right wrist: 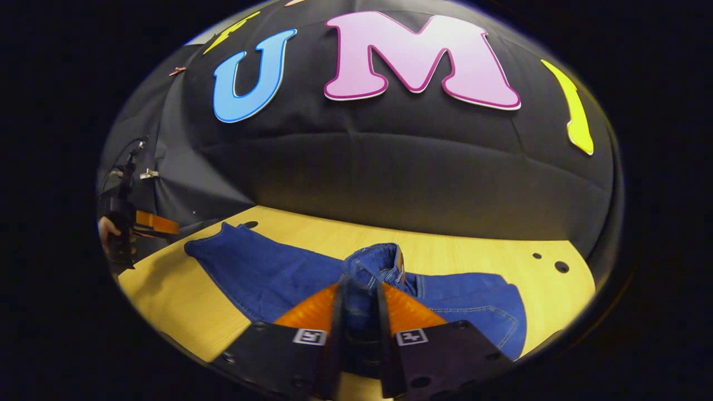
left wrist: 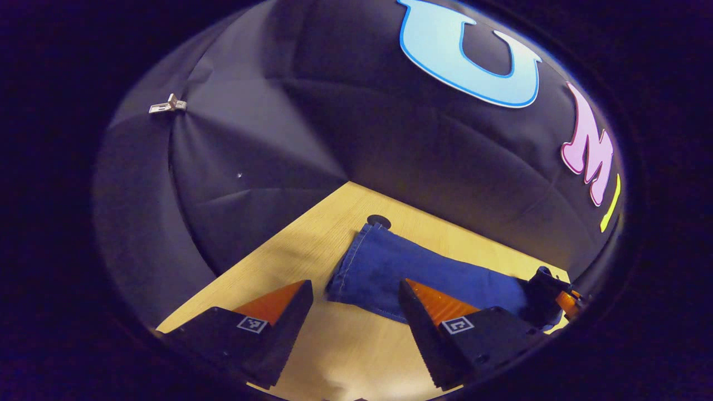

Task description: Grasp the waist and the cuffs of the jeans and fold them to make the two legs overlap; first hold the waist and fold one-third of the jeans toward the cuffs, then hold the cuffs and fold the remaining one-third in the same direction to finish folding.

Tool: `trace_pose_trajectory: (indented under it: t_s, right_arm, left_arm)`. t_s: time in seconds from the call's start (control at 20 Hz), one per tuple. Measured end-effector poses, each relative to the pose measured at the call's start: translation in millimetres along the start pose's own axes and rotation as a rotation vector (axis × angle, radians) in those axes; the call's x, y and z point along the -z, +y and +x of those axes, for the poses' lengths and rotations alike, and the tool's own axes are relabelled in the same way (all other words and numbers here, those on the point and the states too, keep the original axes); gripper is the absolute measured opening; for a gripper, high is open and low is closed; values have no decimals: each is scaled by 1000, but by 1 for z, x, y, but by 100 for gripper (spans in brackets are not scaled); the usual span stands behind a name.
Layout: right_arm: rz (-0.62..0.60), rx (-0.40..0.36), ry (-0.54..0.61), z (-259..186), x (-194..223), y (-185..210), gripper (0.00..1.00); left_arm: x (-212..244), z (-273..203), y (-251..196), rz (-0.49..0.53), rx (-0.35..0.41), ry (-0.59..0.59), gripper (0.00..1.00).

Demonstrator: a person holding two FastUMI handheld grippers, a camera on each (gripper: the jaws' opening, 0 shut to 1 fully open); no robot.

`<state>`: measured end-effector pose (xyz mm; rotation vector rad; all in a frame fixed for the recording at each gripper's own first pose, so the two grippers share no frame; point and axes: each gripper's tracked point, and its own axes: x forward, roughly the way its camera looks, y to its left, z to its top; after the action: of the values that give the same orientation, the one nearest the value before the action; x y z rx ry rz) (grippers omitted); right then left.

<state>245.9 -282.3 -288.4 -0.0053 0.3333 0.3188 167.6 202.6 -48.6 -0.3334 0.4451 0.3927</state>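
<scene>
Blue jeans [right wrist: 267, 273] lie across the wooden table [right wrist: 167, 301], legs overlapping and running left to the cuffs [right wrist: 214, 242]. My right gripper [right wrist: 359, 287] is shut on the waist [right wrist: 373, 259], which stands bunched up between its orange fingers [right wrist: 312, 309]. In the left gripper view, the cuff end [left wrist: 379, 262] lies just ahead on the table [left wrist: 289, 250]. My left gripper [left wrist: 355, 282] is open, hovering short of the cuffs with nothing between its fingers. The right gripper [left wrist: 557, 298] shows at the far right of that view, and the left gripper [right wrist: 131, 223], held by a hand, at the far left of the right gripper view.
The black cloth wall [right wrist: 390, 178] closes the table's far side. Small round holes [right wrist: 561, 267] sit in the tabletop at the right, and another hole [left wrist: 379, 221] lies just beyond the cuffs. A metal clip [left wrist: 167, 104] is pinned on the cloth.
</scene>
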Motion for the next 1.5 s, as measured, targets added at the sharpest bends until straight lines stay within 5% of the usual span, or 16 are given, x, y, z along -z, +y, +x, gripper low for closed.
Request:
trace_pose_trajectory:
  t_s: [0.15, 0.3, 0.4, 0.5, 0.65, 0.75, 0.85, 1.0, 1.15, 1.5]
  right_arm:
    - [-26, -19, 0, -11, 4, 18, 99]
    - [-26, -50, -1, -29, 1, 36, 92]
    - [-8, -80, -18, -42, -3, 50, 97]
    - [-16, -85, -2, -48, 5, 52, 92]
    - [13, -90, 63, -50, 32, 51, 96]
    - [48, -88, 91, -53, 43, 49, 97]
    - [62, -84, 95, -58, 45, 49, 99]
    - [62, -76, 91, -69, 47, 43, 98]
    - [63, -61, 95, -78, 50, 35, 98]
    - [35, 20, 49, -104, 16, -14, 98]
  left_arm:
    - [7, 38, 1, 42, 28, 49, 97]
    - [21, 73, 9, 52, 1, 115, 97]
    - [21, 79, 11, 43, -21, 130, 96]
    - [28, 76, -4, 6, 35, 178, 90]
    - [38, 77, -10, 38, 53, 230, 64]
    - [38, 80, -6, 62, 21, 251, 64]
    - [41, 81, -20, 103, 24, 243, 44]
    - [44, 81, -26, 203, 25, 213, 30]
    - [41, 80, -32, 174, 35, 190, 7]
    - [-25, 41, -65, 98, 134, 45, 6]
